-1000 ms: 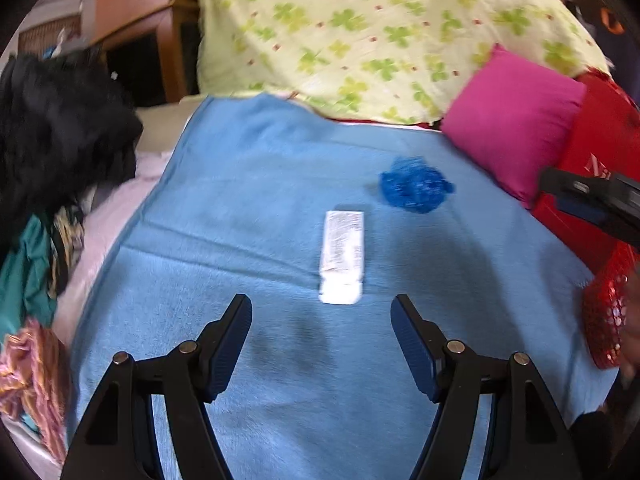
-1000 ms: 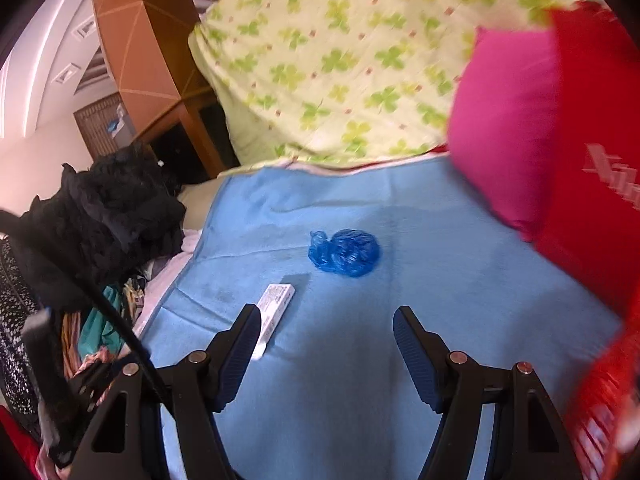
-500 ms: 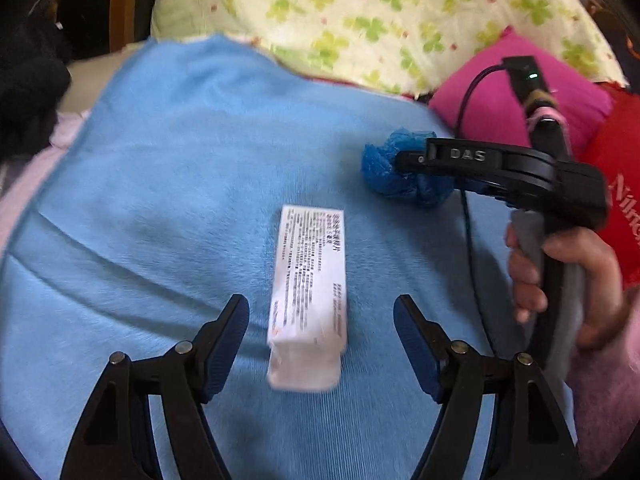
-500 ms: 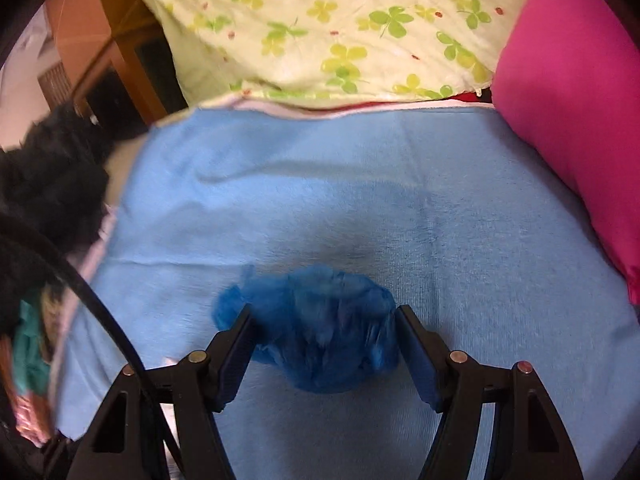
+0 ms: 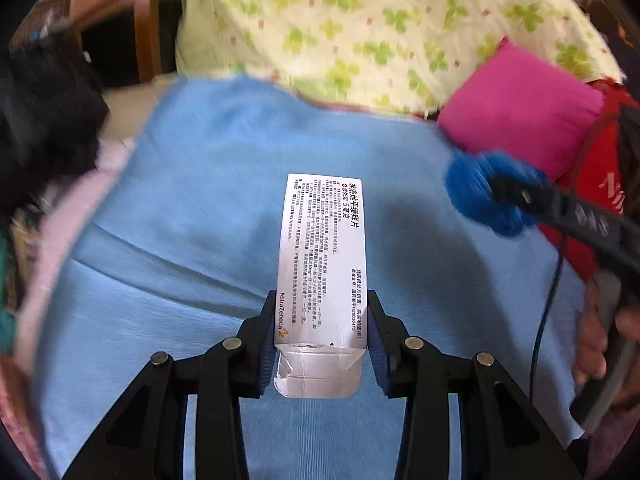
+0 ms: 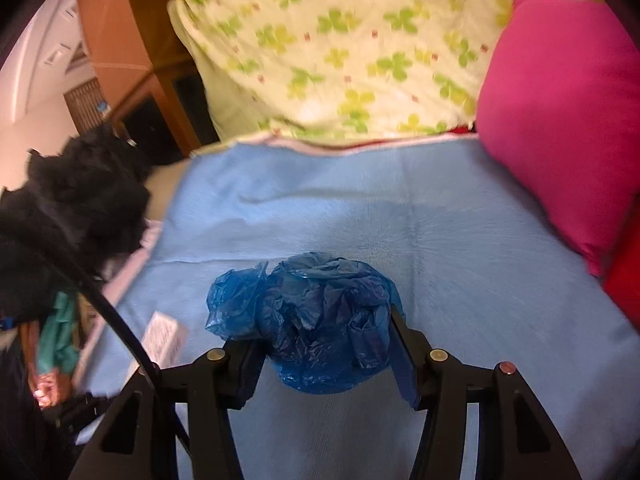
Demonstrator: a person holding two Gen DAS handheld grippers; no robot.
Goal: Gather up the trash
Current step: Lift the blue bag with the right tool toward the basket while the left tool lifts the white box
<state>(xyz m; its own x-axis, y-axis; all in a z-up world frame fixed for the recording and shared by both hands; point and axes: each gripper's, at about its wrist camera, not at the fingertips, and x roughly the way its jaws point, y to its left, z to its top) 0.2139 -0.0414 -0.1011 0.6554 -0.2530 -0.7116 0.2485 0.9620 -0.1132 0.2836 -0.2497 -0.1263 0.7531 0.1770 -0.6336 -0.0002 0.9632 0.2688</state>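
Both claws now closed since before: left claw (image 5: 320, 336) on medicine box (image 5: 322, 256), right claw (image 6: 326, 344) on blue bag (image 6: 320, 320)

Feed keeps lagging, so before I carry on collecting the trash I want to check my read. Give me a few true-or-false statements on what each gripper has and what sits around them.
1. The left gripper is shut on the white medicine box. True.
2. The right gripper is open with nothing between its fingers. False: its fingers are closed against the crumpled blue plastic bag.
3. The medicine box has an opened flap at the end nearest the left wrist camera. True.
4. The pink cushion lies in the middle of the blue blanket. False: it sits at the blanket's right edge.
5. The fabric behind the blanket is plain white. False: the quilt has green clover prints.
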